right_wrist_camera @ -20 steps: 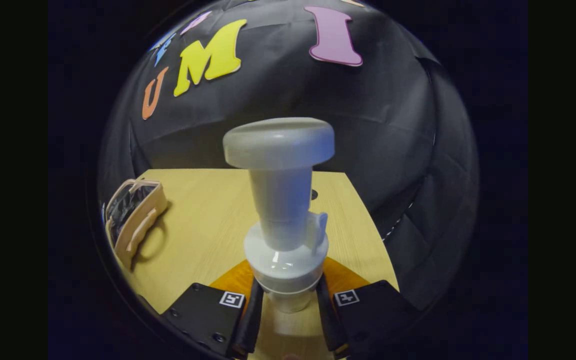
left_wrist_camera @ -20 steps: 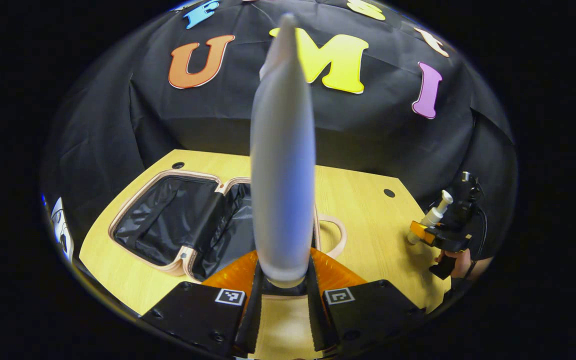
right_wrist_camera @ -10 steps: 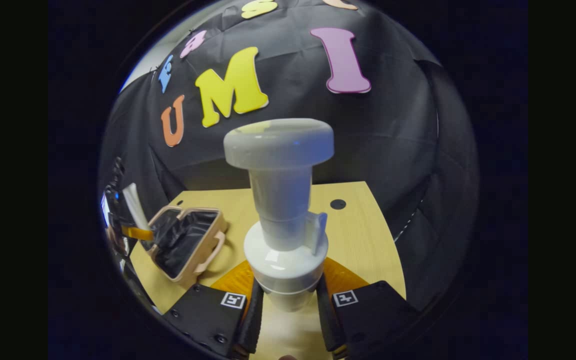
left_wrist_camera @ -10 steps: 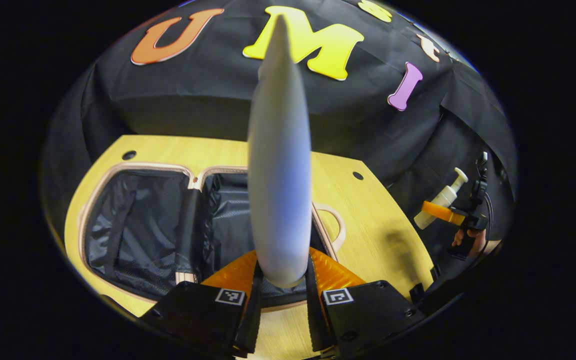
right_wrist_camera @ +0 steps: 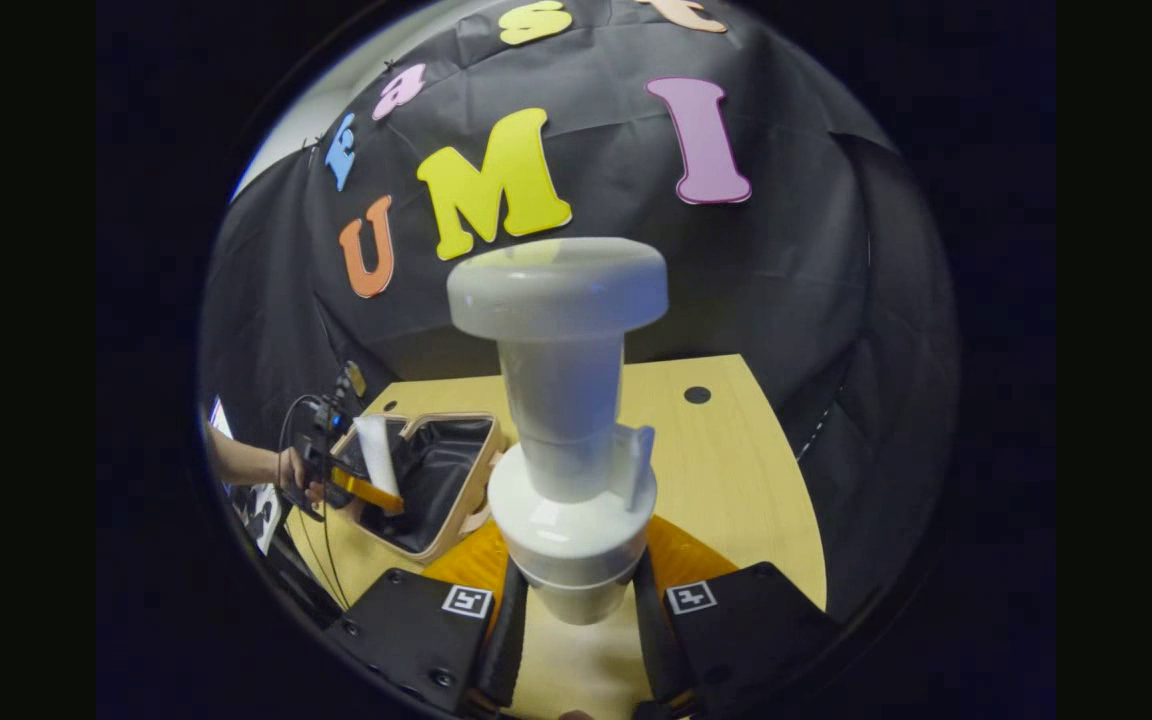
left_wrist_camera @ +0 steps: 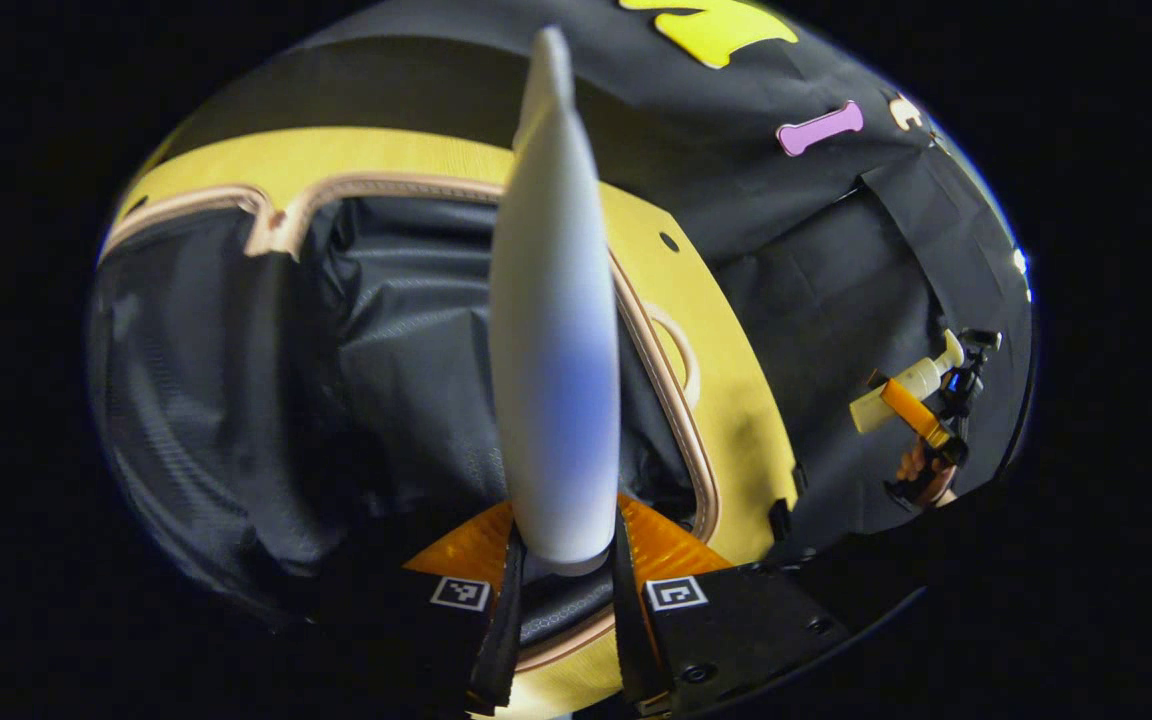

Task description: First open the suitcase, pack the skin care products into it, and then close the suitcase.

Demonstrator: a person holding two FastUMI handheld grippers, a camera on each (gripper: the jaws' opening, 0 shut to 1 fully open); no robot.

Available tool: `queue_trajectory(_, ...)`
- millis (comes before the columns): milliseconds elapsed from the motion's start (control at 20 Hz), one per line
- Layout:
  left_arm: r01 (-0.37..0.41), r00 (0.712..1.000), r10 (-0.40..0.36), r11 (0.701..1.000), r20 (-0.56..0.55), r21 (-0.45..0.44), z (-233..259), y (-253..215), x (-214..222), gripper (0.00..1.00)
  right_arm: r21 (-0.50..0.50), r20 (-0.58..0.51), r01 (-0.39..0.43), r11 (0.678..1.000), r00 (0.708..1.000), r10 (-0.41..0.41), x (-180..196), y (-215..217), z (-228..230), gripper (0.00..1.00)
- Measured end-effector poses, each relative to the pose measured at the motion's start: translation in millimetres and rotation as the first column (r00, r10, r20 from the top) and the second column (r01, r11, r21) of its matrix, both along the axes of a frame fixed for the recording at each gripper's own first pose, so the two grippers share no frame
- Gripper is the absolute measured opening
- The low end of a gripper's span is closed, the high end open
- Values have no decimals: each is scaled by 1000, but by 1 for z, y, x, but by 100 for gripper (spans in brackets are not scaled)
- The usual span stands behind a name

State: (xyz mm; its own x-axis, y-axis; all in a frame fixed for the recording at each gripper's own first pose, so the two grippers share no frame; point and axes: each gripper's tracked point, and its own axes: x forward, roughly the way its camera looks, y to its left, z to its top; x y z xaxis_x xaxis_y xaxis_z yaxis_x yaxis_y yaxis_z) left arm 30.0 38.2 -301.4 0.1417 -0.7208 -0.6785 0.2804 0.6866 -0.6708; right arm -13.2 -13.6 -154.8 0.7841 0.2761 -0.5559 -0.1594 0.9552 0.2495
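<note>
Left gripper view close above the open suitcase [left_wrist_camera: 236, 350]; right gripper view farther back, same suitcase at left.

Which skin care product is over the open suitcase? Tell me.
The white tube in the left gripper, above the suitcase. The pump bottle in the right gripper hangs over the table.

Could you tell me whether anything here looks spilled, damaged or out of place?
Nothing stands out. The suitcase lies open on the table; the left gripper holds a white tube over it, the right gripper a capped pump bottle.
</note>
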Motion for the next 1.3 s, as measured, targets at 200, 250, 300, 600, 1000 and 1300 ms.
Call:
queue_trajectory(200,96,981,-98,995,-165,-24,-3,-17,-6,42,-1,-10,39,999,999,-39,-15,6,7,46)
queue_trajectory(250,102,977,-106,994,-185,-27,-4,-18,-8,43,-1,-11,51,999,999,-51,-18,6,8,46)
queue_trajectory(300,93,972,-94,996,-217,-14,-6,-19,-2,42,6,-16,62,998,998,-62,-20,8,8,46)
queue_trajectory(600,124,925,2,944,-380,306,-31,-10,-2,42,46,-30,87,995,996,-86,-24,21,10,46)
queue_trajectory(1000,103,830,178,883,-528,459,-22,1,-21,50,13,-3,32,999,999,-32,-29,36,22,46)
queue_trajectory(1300,-19,932,172,903,-320,430,19,14,-16,87,51,-36,-85,995,996,87,-23,77,13,46)
